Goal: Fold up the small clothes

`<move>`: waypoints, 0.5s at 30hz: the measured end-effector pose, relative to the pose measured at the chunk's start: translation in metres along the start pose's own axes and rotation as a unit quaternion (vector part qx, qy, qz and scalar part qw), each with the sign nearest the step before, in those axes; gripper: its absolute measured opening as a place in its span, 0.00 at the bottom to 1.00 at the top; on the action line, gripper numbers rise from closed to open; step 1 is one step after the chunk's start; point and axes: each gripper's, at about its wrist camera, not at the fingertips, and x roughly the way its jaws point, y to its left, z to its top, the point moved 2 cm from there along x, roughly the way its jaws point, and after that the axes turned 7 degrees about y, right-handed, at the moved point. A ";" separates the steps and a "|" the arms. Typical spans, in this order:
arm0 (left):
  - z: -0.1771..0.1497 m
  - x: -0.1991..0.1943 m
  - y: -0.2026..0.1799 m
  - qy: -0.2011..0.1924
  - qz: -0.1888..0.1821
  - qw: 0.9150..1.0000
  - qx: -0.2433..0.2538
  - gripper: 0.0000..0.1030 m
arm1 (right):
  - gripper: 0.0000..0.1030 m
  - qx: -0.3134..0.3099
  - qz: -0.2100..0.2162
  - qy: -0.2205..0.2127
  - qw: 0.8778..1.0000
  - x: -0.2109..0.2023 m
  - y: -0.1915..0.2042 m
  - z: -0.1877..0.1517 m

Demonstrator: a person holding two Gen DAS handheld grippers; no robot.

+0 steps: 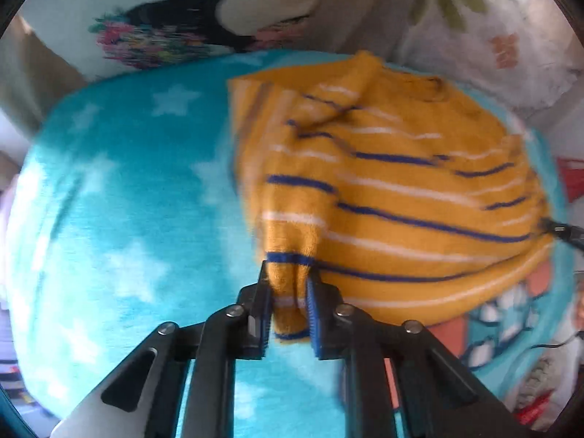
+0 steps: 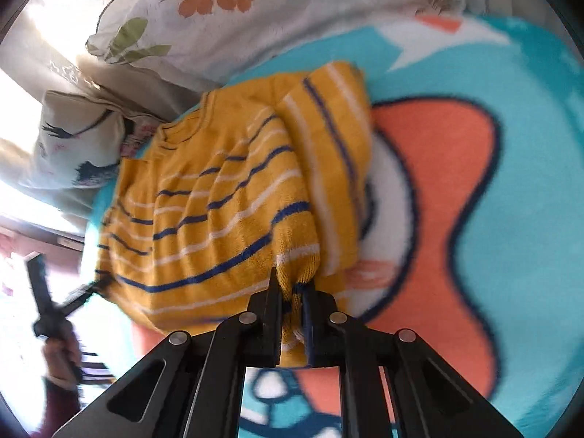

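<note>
Left claw (image 1: 288,292) was clenched on a sleeve cuff of the yellow striped sweater (image 1: 401,182), which lay spread on a turquoise star-patterned blanket (image 1: 127,182). From the right wrist, the right claw (image 2: 294,299) pinched the other cuff of the sweater (image 2: 219,200), beside an orange patch of the blanket (image 2: 438,200), a leaf-print pillow (image 2: 255,18) behind.

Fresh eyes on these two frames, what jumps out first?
The yellow striped sweater dominates, spread on a turquoise blanket with white stars. Each tool is shut on a bunched sleeve cuff: left tool, right tool. Leaf-print pillows lie beyond the sweater.
</note>
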 end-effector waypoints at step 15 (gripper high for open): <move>-0.068 -0.047 0.035 -0.053 0.068 0.990 -0.107 0.52 | 0.44 0.032 0.001 -0.069 0.997 -0.048 -0.008 -0.014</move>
